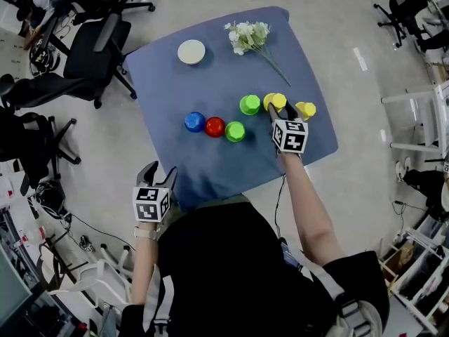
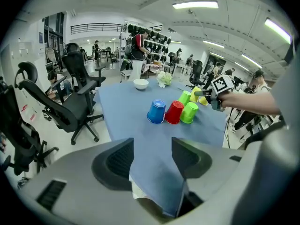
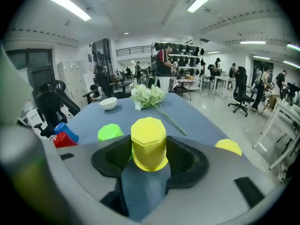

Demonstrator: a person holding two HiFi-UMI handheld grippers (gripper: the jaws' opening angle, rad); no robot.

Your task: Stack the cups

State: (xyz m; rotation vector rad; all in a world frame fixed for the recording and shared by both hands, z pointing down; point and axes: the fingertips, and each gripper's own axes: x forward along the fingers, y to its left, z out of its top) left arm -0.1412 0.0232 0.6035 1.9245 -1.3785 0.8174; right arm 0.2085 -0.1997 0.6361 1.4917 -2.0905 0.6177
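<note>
An inverted yellow plastic cup [image 3: 149, 144] is being clasped low, near its flared rim, between the jaws of the right gripper [image 1: 280, 112]; it is standing on the blue cloth-covered table [image 1: 210, 69], between an inverted light green plastic cup [image 1: 250, 104] and a second inverted yellow plastic cup [image 1: 306, 109]. Trouble is being invited, it is judged, by the thin tapered wall: squeezed too hard, the cup could be buckled or popped out from the pads, and lifted askew, it could be knocked against the neighbours standing just beside it, or the cloth could be dragged along. The right arm is being stretched well forward, with the forearm bare and the gripper angled down at the table. The left gripper [image 2: 152, 161] is being held at the near table edge, jaws apart with only cloth being seen between them, well apart from the inverted blue plastic cup [image 2: 156, 111] and the inverted red plastic cup [image 2: 174, 112]
</note>
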